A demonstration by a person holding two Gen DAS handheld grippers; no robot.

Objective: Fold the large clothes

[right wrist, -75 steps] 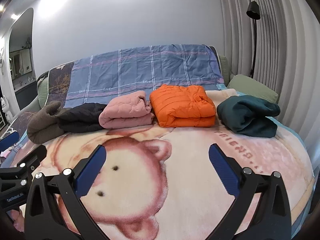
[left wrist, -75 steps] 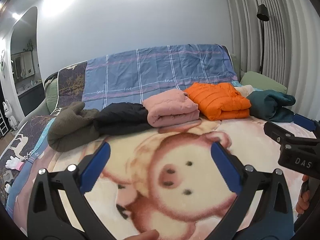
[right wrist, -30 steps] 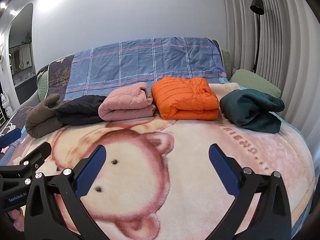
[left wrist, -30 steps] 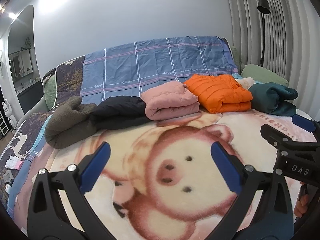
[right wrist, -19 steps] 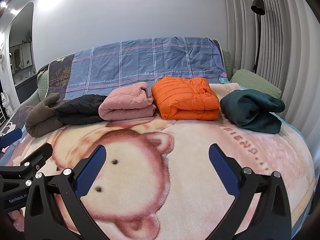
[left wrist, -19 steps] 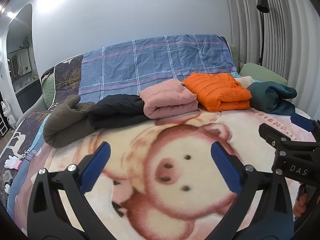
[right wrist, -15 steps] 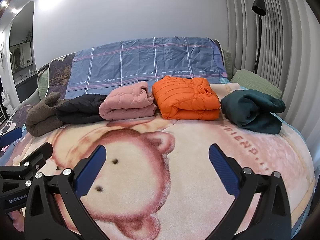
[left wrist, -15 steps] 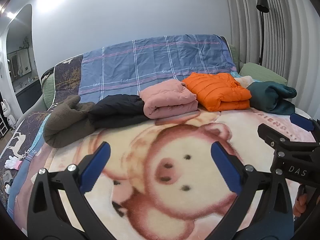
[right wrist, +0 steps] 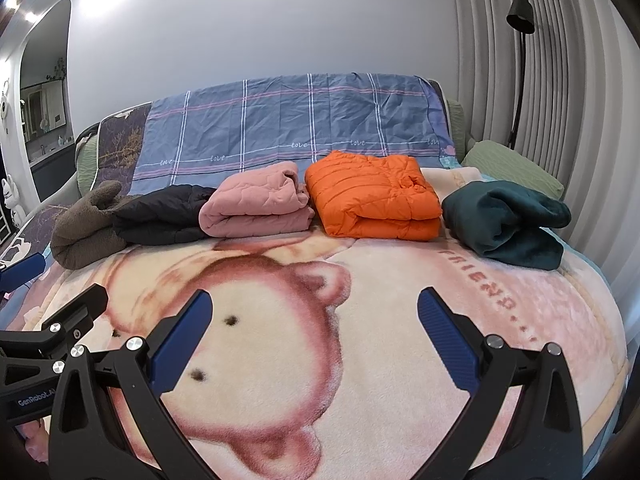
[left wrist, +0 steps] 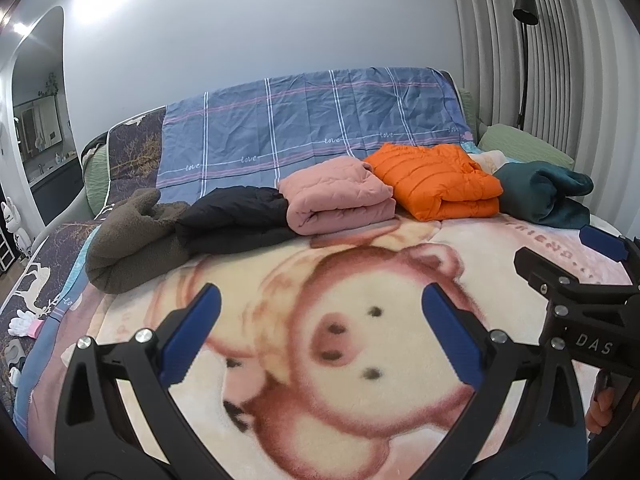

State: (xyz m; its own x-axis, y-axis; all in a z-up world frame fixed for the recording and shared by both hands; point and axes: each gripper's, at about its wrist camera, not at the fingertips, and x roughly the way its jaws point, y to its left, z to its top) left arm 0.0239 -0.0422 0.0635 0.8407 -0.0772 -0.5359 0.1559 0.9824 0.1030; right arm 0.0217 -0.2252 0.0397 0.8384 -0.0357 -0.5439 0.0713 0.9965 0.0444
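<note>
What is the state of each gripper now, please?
Left gripper: open, holding nothing.
Right gripper: open, holding nothing.

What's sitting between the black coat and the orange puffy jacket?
The folded pink jacket lies between the black coat and the orange jacket, touching the black one. Both wrist views show it.

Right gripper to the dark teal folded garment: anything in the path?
Nothing visible. The right gripper is open over bare pig-print blanket; the dark teal folded garment lies ahead to its right, apart from the orange puffer jacket.
</note>
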